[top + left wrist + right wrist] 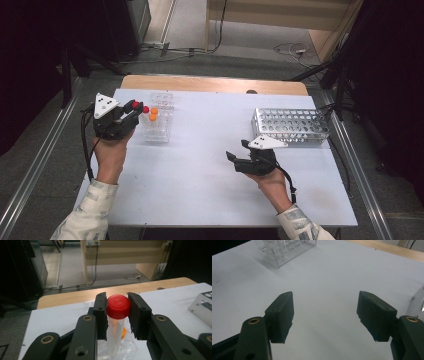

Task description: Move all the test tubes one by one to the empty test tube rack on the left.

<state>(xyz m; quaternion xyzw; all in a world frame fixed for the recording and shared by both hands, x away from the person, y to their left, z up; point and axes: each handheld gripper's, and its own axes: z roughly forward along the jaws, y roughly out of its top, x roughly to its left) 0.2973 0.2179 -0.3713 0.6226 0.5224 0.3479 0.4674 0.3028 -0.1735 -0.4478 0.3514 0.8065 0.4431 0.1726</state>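
My left gripper point(139, 109) is shut on a clear tube with a red cap point(118, 306), the pads pressing on the cap from both sides. The tube hangs upright just over a clear plastic rack point(159, 125) at the table's far left. Orange-capped tubes point(153, 114) stand in that rack, and one orange cap point(123, 332) shows behind the held tube. My right gripper point(237, 150) hovers over the bare white table near the middle right, jaws wide open with nothing between them point(325, 312). It points toward the clear rack point(284, 250).
A perforated metal rack point(292, 125) lies at the far right, just behind my right hand; its corner shows in the right gripper view point(419, 303). A wooden strip point(215, 84) runs along the table's far edge. Cables lie on the floor beyond.
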